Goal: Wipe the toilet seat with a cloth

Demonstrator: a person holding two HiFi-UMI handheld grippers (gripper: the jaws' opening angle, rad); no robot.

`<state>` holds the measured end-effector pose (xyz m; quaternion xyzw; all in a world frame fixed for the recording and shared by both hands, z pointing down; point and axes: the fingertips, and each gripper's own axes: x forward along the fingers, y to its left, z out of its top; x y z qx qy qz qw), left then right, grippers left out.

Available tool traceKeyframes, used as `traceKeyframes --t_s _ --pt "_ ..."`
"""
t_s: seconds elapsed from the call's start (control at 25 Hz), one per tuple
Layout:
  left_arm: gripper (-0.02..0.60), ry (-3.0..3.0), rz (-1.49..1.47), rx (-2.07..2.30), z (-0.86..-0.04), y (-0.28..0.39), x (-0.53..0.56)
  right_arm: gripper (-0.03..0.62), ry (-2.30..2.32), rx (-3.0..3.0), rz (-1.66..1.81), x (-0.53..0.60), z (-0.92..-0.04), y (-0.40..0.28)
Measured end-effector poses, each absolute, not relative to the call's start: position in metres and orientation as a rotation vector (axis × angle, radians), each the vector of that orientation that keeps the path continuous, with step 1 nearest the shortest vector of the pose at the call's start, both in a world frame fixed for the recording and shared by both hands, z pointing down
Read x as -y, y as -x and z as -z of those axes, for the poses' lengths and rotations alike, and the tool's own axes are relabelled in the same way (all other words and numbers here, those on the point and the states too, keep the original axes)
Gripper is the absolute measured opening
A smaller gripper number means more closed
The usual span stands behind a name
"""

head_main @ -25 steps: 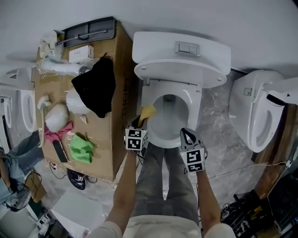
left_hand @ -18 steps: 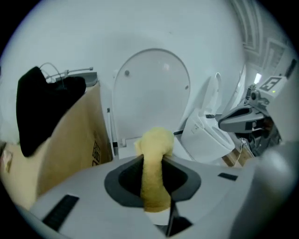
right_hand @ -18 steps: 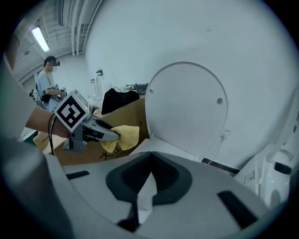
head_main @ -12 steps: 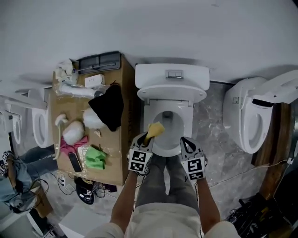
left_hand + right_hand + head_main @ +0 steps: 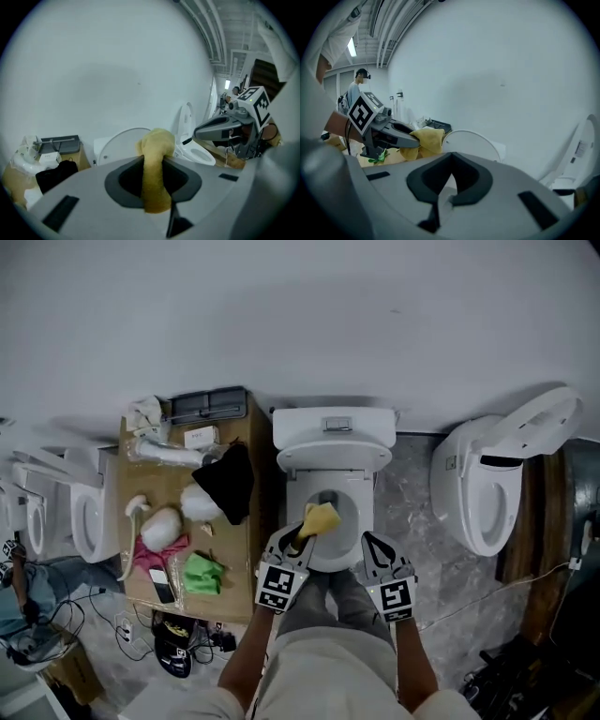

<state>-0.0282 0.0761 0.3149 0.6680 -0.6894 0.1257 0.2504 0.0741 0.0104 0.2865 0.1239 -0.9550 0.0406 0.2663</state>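
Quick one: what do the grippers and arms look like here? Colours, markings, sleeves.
The left gripper and right gripper match. Both have light grey wedge-shaped bodies tapering toward the jaws, with a dark grey lining in the jaw pocket. Each carries a white cube printed with black square markers. The forearms are bare below short pale sleeves.

Left tongs [image 5: 300, 540] clamped on cloth [image 5: 321, 517]; right tongs [image 5: 372, 544] closed, empty.

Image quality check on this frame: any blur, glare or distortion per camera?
Head view: sharp, even light, soft shadow behind the toilet. Left gripper view: strong fisheye, black vignette corners, yellow cloth in the left gripper slightly soft. Right gripper view: same fisheye and vignette, bright ceiling light upper left, right gripper body soft up close.
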Motion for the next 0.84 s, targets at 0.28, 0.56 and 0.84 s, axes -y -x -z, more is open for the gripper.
traceKeyframes --t_s 0.28,0.56,0.84 --pt "0.097 -1.986 -0.336 1.900 -0.244 0.031 -0.077 0.005 -0.451 2.611 -0.055 -0.011 -0.234 -0.075" --pt "0.097 -2.018 -0.217 1.986 -0.203 0.044 -0.079 0.005 -0.488 2.662 0.024 -0.018 -0.197 -0.059" --pt "0.097 -2.034 -0.184 2.026 -0.175 0.046 -0.084 0.006 -0.495 2.693 0.055 -0.026 -0.171 -0.052"
